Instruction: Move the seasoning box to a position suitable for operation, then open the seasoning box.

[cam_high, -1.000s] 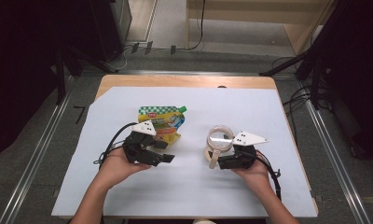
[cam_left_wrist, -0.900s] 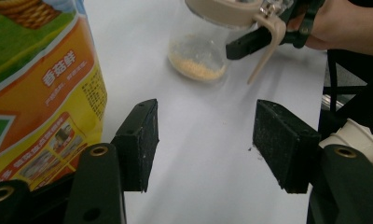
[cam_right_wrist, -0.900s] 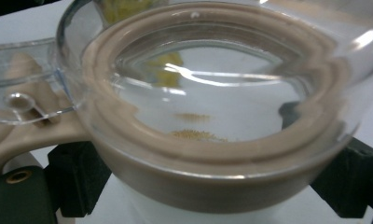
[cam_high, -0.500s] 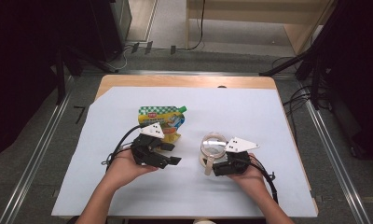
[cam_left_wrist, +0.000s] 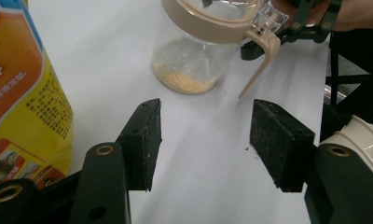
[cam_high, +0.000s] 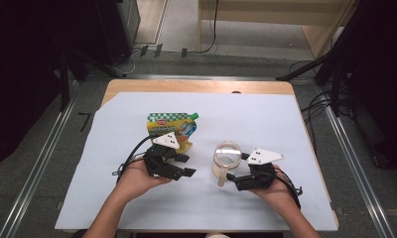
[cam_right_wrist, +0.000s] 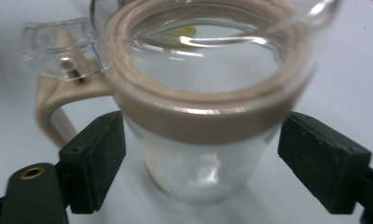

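Observation:
A clear glass jar [cam_high: 227,153] with a tan collar and a flipped-open lid stands on the white sheet, with a thin layer of yellow grains in its bottom [cam_left_wrist: 187,77]. My right gripper [cam_high: 234,167] straddles the jar [cam_right_wrist: 198,93] below the collar. Its jaws have just been closing. The left pad [cam_right_wrist: 98,158] sits at the glass and a sliver of gap shows at the right pad [cam_right_wrist: 315,163]. My left gripper [cam_high: 187,165] is open and holds nothing [cam_left_wrist: 205,140]; it points at the jar [cam_left_wrist: 189,60]. A green and yellow spouted pouch [cam_high: 169,124] lies just behind it.
A white sheet [cam_high: 286,124] covers most of the wooden table [cam_high: 196,87]. The pouch [cam_left_wrist: 21,93] lies close to my left jaw. Metal rails and cables run along the floor on both sides of the table.
The jar and my right gripper have shifted together slightly toward the person and to the left. My left gripper has edged to the right, away from the pouch and toward the jar.

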The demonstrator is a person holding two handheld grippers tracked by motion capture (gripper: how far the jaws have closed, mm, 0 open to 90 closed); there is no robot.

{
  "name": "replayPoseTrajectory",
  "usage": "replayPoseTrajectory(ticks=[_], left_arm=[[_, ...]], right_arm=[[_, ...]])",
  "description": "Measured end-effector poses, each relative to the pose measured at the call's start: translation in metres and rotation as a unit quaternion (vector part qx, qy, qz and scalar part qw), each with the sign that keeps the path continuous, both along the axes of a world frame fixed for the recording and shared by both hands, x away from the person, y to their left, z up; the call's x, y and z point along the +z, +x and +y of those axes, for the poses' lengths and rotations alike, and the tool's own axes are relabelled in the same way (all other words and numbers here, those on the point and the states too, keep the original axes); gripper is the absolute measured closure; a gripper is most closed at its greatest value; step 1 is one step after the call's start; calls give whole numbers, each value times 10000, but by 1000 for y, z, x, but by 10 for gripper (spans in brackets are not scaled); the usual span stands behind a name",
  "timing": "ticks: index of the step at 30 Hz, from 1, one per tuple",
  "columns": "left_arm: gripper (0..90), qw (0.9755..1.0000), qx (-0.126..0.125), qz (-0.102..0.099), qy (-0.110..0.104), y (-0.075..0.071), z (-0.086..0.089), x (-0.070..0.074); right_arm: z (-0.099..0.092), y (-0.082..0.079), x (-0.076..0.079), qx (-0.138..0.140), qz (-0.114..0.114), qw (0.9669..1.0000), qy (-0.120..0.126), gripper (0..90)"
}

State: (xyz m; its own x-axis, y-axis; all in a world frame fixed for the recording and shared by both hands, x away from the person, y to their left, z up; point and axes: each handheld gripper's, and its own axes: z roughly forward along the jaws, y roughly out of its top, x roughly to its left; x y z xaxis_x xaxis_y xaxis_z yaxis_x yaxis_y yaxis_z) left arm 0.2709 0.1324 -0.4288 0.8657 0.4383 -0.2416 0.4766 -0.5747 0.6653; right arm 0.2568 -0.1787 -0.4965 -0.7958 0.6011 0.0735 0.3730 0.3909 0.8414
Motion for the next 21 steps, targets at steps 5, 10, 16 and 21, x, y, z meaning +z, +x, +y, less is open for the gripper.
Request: replayPoseTrajectory(ticks=[5, 10, 16, 21], left_arm=[[528, 9998, -46, 96, -146, 1, -6, -3], [668, 9999, -90, 67, -72, 0, -18, -6], [858, 9998, -90, 173, -95, 3, -28, -12], [900, 9989, -302, 352, -25, 3, -39, -17]], right_arm=[[-13, -10, 8, 33, 128, 9999, -27, 255], [-25, -20, 15, -98, 212, 9997, -41, 353], [-38, -22, 27, -131, 332, 9988, 328, 467], [-40, -18, 29, -203, 342, 9988, 289, 522]])
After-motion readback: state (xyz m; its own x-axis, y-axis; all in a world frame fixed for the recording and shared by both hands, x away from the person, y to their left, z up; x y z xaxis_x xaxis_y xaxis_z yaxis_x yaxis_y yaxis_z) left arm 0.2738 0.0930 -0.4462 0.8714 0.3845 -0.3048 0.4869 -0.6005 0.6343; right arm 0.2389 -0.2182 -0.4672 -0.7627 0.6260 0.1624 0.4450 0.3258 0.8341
